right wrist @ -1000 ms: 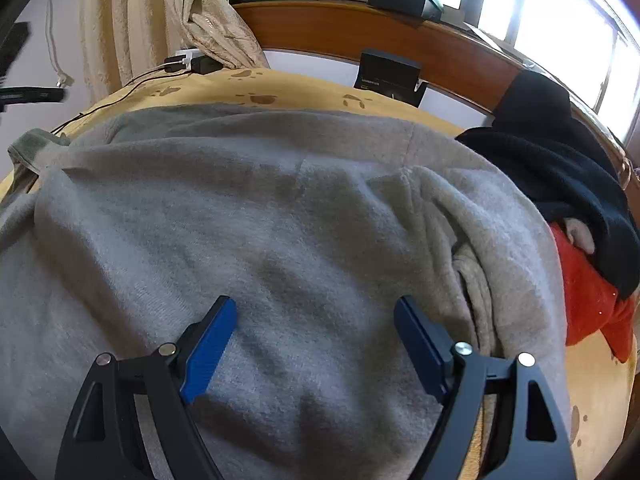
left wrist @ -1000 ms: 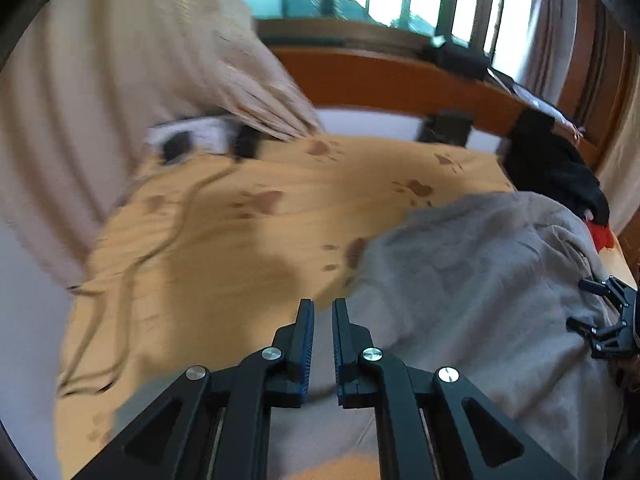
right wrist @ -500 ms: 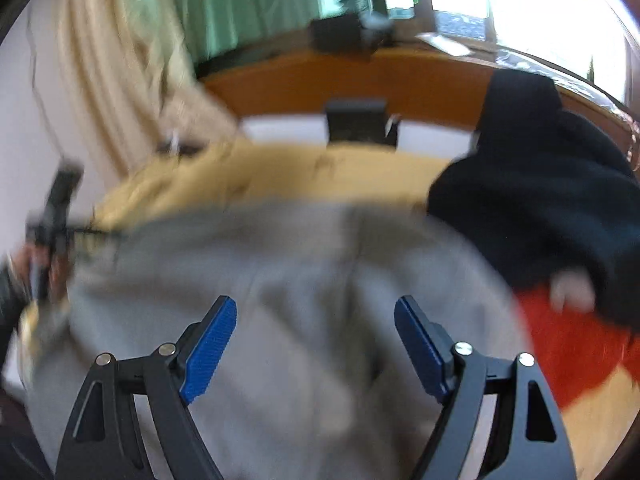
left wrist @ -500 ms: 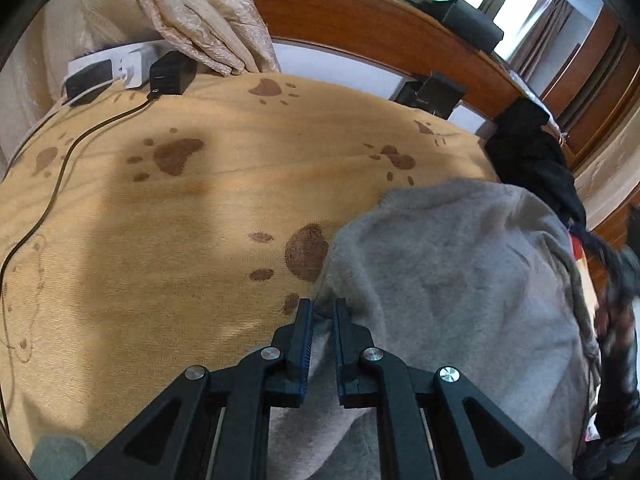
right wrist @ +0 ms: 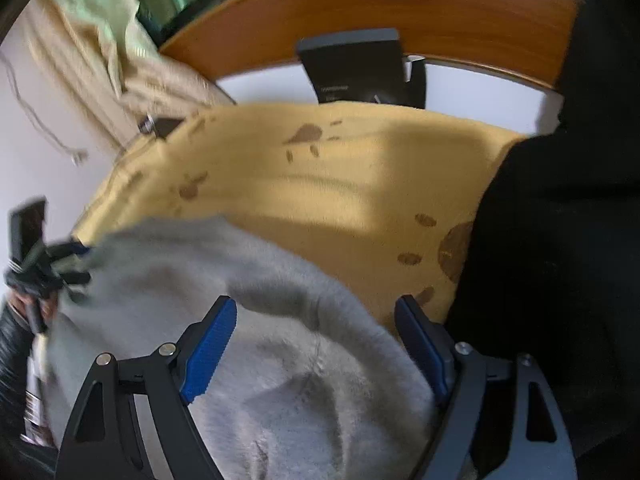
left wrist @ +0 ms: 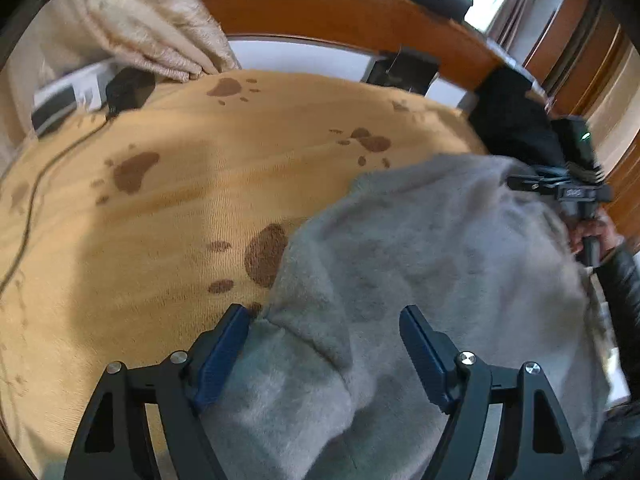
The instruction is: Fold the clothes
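Grey garment's (left wrist: 420, 248) near edge cut off

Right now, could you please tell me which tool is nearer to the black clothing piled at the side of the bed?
The right tool. The black clothing lies just beside its outer finger. The left tool sits over the grey sweater's opposite edge, with the sweater between it and the pile.

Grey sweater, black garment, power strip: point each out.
Grey sweater (left wrist: 420, 248), left wrist view, middle of the fabric.
Black garment (right wrist: 560, 220), right wrist view, its bulk.
Power strip (left wrist: 66, 94), left wrist view, white top face.
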A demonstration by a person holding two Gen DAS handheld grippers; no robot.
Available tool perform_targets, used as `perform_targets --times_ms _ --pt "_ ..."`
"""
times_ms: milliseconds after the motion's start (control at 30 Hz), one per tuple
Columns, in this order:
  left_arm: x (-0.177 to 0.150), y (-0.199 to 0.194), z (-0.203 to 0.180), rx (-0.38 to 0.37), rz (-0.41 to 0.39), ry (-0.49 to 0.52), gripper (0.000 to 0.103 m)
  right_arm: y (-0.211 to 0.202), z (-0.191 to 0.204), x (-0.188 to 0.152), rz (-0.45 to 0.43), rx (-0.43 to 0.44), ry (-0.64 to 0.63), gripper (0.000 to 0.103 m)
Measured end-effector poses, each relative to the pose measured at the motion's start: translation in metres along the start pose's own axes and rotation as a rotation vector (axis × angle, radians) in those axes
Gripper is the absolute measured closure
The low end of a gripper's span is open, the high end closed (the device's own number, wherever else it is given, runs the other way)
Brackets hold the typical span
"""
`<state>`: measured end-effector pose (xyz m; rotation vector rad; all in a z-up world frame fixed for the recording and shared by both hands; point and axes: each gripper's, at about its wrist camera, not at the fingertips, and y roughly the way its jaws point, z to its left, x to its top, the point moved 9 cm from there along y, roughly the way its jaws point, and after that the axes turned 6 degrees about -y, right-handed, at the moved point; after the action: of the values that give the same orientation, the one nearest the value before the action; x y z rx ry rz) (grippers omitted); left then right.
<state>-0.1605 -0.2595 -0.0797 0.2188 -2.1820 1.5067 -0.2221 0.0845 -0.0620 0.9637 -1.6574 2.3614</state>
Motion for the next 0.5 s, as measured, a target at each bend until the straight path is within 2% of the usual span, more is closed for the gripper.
perform_targets --times_ms 33,67,100,133,167,200,233,333,467,500 --pt "0.001 0.002 0.0 0.028 -0.008 0.004 0.023 0.001 0.001 -0.002 0.005 -0.017 -0.013 0.031" --pt "0.002 0.003 -0.001 0.048 -0.019 0.007 0.023 0.003 0.003 -0.004 0.011 -0.034 -0.026 0.056" --pt "0.003 0.005 0.0 0.074 -0.032 0.01 0.032 0.004 0.004 -0.006 0.016 -0.051 -0.038 0.075" --pt "0.005 0.004 0.002 0.117 -0.049 0.017 0.062 0.005 0.006 -0.007 0.015 -0.063 -0.044 0.08" --pt "0.007 0.004 0.004 0.148 -0.064 0.014 0.077 0.004 0.007 -0.006 0.005 -0.062 -0.043 0.092" --pt "0.01 0.003 0.006 0.141 -0.073 -0.015 0.093 0.002 0.008 -0.006 -0.008 -0.063 -0.041 0.093" --pt "0.014 0.001 0.009 0.145 -0.084 -0.037 0.093 -0.003 0.008 -0.005 -0.028 -0.078 -0.041 0.094" --pt "0.033 -0.006 0.012 0.249 -0.155 -0.023 0.093 -0.031 0.008 0.006 -0.137 -0.162 -0.032 0.095" --pt "0.069 -0.031 -0.003 0.346 -0.345 0.033 0.093 -0.07 0.015 0.022 -0.29 -0.378 -0.098 0.095" --pt "0.077 -0.033 -0.009 0.387 -0.376 0.073 0.093 -0.07 0.015 0.022 -0.291 -0.409 -0.105 0.095"
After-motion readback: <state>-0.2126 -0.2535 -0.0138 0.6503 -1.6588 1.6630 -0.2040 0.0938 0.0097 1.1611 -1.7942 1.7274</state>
